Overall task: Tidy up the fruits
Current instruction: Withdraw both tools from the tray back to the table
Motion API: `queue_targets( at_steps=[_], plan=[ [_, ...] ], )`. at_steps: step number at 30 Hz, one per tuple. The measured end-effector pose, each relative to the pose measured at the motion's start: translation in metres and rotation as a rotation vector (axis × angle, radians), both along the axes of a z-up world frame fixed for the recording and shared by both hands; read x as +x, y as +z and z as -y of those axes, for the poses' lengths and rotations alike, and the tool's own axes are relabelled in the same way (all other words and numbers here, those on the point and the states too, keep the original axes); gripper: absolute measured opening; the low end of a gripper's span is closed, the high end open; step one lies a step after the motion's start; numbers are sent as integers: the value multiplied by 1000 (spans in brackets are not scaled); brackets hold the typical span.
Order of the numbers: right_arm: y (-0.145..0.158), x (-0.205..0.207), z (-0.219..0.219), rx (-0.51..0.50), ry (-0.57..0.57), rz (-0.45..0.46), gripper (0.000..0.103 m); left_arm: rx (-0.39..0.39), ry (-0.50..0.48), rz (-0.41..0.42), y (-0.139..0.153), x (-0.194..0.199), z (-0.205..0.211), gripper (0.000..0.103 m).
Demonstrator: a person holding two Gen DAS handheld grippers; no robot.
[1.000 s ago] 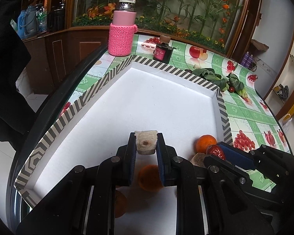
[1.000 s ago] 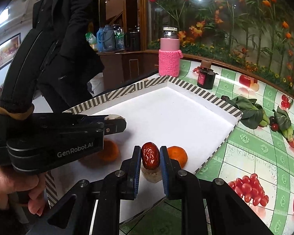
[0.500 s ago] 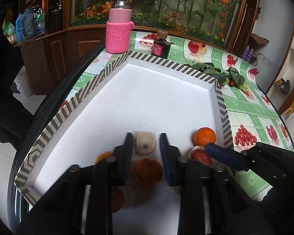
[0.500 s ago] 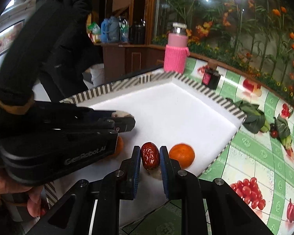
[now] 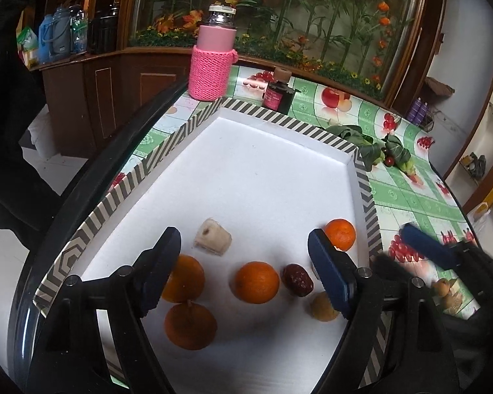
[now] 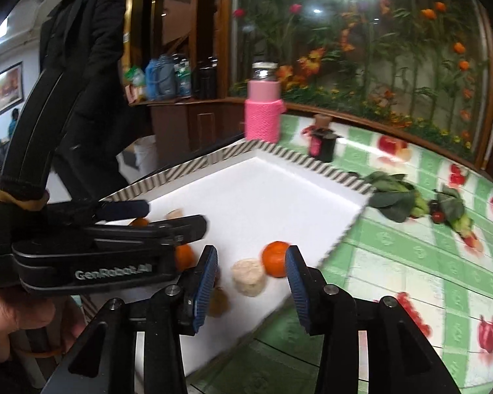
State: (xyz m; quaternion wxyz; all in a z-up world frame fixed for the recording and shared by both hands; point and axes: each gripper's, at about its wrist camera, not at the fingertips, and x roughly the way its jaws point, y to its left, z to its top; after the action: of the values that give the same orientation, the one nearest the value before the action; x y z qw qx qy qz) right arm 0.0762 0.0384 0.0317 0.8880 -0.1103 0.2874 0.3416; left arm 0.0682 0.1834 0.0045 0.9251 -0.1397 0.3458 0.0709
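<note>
A: In the white tray (image 5: pixel 263 170) on the desk (image 5: pixel 407 193): left gripper (image 5: pixel 243 252) is released, jaws have just been opening, nothing between the pads. The pale root chunk (image 5: pixel 212 237) lies loose just ahead of them.

B: Right one?

A: Right gripper (image 6: pixel 251 274) is released too, jaws have just been opening. The red date (image 5: pixel 297 279) sits on the tray floor beside the middle orange (image 5: pixel 257 281). In the right wrist view it's almost fully hidden behind the left-hand blue pad (image 6: pixel 205 284).

B: Other fruit?

A: Far orange (image 5: pixel 340 233) near the tray's right wall, partly cut by the left gripper's right finger. Two more oranges at near left, one (image 5: pixel 183 278) half covered by the left finger, one (image 5: pixel 190 325) in front of it. A yellowish-brown piece (image 5: pixel 322 307) is tucked under the right finger; can't tell what it is.

B: Right view usable?

A: Motion-blurred. A second pale chunk (image 6: pixel 248 277) shows between its fingers, next to the far orange. The left gripper's body blocks the tray's left part there.
</note>
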Motion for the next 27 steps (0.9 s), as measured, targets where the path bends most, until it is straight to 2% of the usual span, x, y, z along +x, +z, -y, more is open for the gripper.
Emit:
queue_targets(
  at_steps=[5,11,15,17,18,22,25,27],
  plan=[
    [32,2,48,73,-75,4,41,-15,5,42,7,-7,-2,80],
    [43,2,150,81,-182,10,41,27,-54,86,16,-11,14,80],
    [26,1,223,39,-245,-14,41,95,-173,167,28,-20,42,80],
    [16,0,249,63,-270,-52,41,129,-268,215,34,-25,63,80],
    [12,0,259,81,-268,-76,41,123,-342,239,36,-29,75,80],
    [-3,-6,271,79,-200,-118,41,57,-555,242,34,-31,110,80],
    [-9,-12,258,72,-144,-136,41,98,-621,181,24,-27,134,80],
    [-16,-13,247,23,-115,-151,42,116,-635,150,19,-25,143,80]
  ],
)
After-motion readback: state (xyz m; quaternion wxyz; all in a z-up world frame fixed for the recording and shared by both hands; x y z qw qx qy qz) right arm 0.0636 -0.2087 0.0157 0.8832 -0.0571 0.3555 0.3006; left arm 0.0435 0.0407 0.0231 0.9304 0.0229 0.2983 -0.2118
